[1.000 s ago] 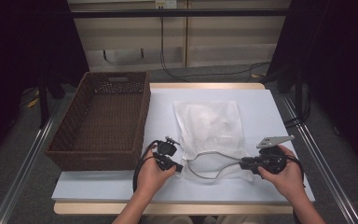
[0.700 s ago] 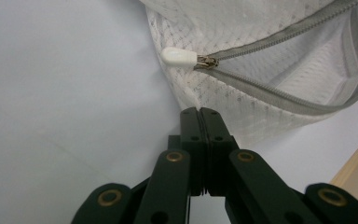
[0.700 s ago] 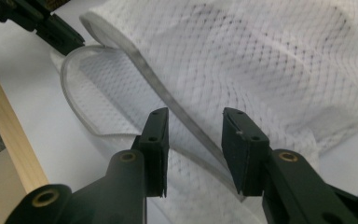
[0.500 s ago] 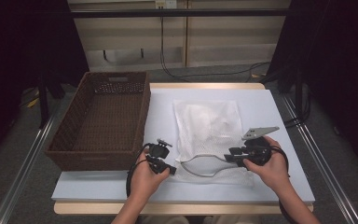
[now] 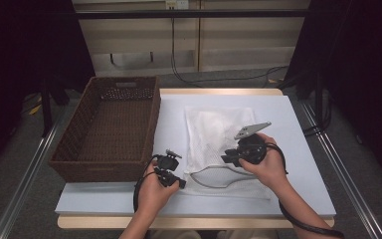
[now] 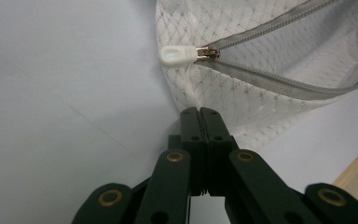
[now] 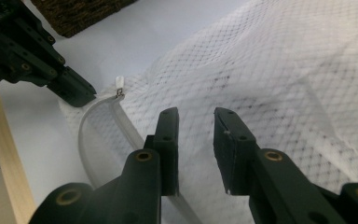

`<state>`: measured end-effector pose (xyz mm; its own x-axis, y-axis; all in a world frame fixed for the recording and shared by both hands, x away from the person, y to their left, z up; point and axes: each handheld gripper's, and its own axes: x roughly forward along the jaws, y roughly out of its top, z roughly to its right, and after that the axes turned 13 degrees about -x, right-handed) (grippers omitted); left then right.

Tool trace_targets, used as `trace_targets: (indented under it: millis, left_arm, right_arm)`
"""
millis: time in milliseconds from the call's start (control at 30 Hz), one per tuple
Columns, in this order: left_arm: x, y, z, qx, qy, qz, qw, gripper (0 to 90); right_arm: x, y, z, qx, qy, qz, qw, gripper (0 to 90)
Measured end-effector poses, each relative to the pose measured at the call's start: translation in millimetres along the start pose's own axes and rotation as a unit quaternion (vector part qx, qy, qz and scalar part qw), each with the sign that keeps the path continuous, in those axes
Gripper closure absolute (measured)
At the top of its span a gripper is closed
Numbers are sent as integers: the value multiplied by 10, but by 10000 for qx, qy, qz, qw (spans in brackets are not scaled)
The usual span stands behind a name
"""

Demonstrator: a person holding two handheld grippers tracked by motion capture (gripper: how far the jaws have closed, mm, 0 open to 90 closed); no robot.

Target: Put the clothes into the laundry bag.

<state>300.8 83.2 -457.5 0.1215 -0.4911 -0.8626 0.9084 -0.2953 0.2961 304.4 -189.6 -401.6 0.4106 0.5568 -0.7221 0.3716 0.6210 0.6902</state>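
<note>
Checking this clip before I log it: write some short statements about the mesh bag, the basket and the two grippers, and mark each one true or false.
1. The white mesh laundry bag lies on the pale table, outside the brown wicker basket. True.
2. The bag's grey zipper is fully closed. False: it gapes open, with the white zipper pull at the corner end.
3. The left gripper has its jaws pressed together at the bag's corner. True.
4. The right gripper is clamped on the zipper pull. False: its jaws stand apart over the mesh, with a gap between them, and have just been closing.
5. The basket holds folded clothes. False: no clothes lie in it.
</note>
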Motion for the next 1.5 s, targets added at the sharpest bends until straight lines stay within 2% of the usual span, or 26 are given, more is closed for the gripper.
trace_targets:
  millis: [133,300,367,400,467,633,767,967,1400,1500]
  left_arm:
    - [8,-6,-3,-28,9,-20,10000,894]
    - [-5,-8,-5,-53,54,-13,10000,894]
    - [-9,-9,-4,-69,41,-21,10000,894]
    - [-13,-10,-5,-78,32,-20,10000,894]
    - [-18,-10,-11,-84,30,-30,10000,894]
    - [-30,-17,-20,-176,76,36,9998,894]
    - [-40,-19,-36,-204,73,70,9997,894]
    - [-36,-21,-41,-229,52,69,9997,894]
    - [-35,-24,-64,-312,-4,51,9995,894]
    - [-22,-27,-55,-404,-19,113,9991,894]
  right_arm:
    - [124,82,-16,-48,65,2,10000,729]
    - [287,207,-103,-234,171,20,9996,725]
    - [312,226,-124,-239,166,19,9996,726]
    - [377,284,-171,-324,162,-42,9993,718]
    - [433,323,-196,-408,256,4,9988,718]
    - [586,400,-248,-495,277,-149,9983,720]
    - [718,400,-289,-552,437,-185,9973,720]
    - [862,309,-366,-541,575,-416,9960,719]
    - [985,382,-468,-596,684,-300,9954,706]
    - [1017,398,-496,-562,746,-342,9950,716]
